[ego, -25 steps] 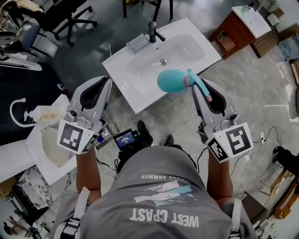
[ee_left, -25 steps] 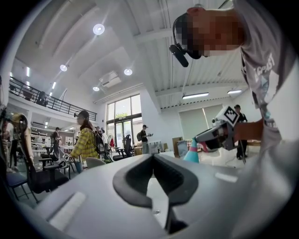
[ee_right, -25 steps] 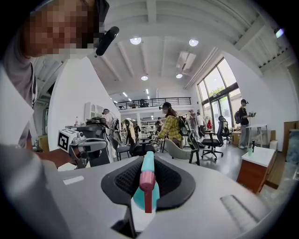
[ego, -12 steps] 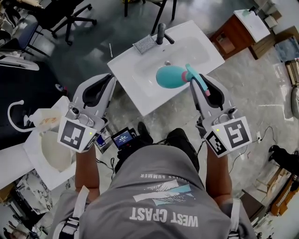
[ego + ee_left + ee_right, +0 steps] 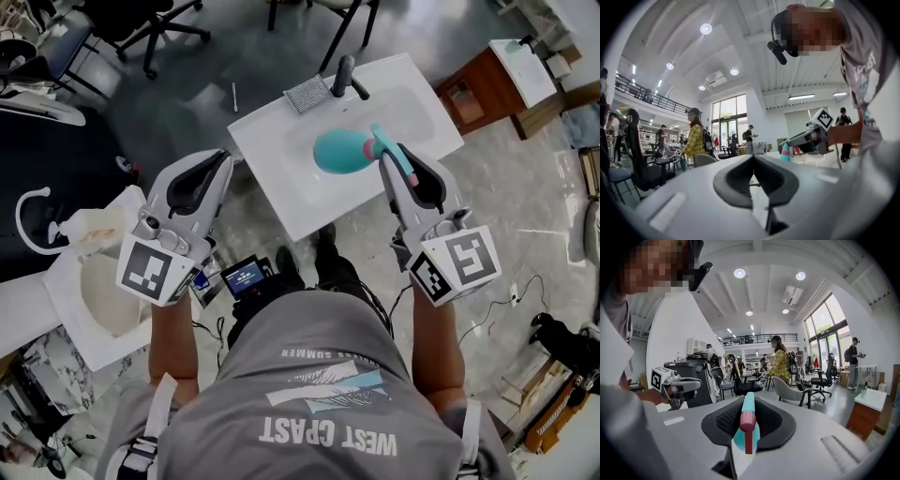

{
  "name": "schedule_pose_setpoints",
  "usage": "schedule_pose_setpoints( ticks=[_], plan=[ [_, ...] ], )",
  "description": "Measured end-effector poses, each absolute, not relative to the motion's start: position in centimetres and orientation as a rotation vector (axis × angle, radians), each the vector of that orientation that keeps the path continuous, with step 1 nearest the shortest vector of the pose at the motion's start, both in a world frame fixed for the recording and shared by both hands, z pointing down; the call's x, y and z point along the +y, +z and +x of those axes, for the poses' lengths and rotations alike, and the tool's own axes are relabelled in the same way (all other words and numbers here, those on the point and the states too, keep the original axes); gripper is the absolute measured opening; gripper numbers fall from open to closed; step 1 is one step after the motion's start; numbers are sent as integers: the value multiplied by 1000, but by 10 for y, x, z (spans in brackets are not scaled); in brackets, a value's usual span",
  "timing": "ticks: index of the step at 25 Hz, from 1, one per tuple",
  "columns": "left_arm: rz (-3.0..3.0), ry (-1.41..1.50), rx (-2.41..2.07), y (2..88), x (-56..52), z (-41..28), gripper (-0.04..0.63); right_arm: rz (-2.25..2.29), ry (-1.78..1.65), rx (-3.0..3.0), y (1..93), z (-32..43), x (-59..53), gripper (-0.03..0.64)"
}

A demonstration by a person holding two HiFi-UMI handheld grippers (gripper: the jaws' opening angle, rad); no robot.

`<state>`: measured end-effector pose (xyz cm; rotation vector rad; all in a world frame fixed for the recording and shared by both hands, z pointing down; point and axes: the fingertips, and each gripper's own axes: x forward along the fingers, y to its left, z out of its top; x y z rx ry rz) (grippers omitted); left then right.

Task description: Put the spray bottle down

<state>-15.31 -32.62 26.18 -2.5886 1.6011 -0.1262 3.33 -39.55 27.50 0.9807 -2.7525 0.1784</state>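
I'm in the carry step: my right gripper (image 5: pixel 390 161) fingers pinch the teal spray bottle (image 5: pixel 339 152) by its head, over the white sink (image 5: pixel 281 186). The left gripper (image 5: pixel 221 163) fingers are pressed together, empty. Next I should lower the bottle upright onto the sink, then release.

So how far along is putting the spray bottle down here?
Done: the right tool has the spray bottle clamped by its head. In hand: the bottle is held over the sink, apparently touching nothing. Remaining: lower it onto a surface and open the tool. The left tool is shut and empty.
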Motion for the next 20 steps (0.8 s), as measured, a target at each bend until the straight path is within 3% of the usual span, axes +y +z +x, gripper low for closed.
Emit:
schedule_pose_setpoints(
  ticks=[20],
  plan=[
    [-2515,-202,1861,299,-359,-199,2,741,238,-2769,333,-39,-483,67]
  ],
)
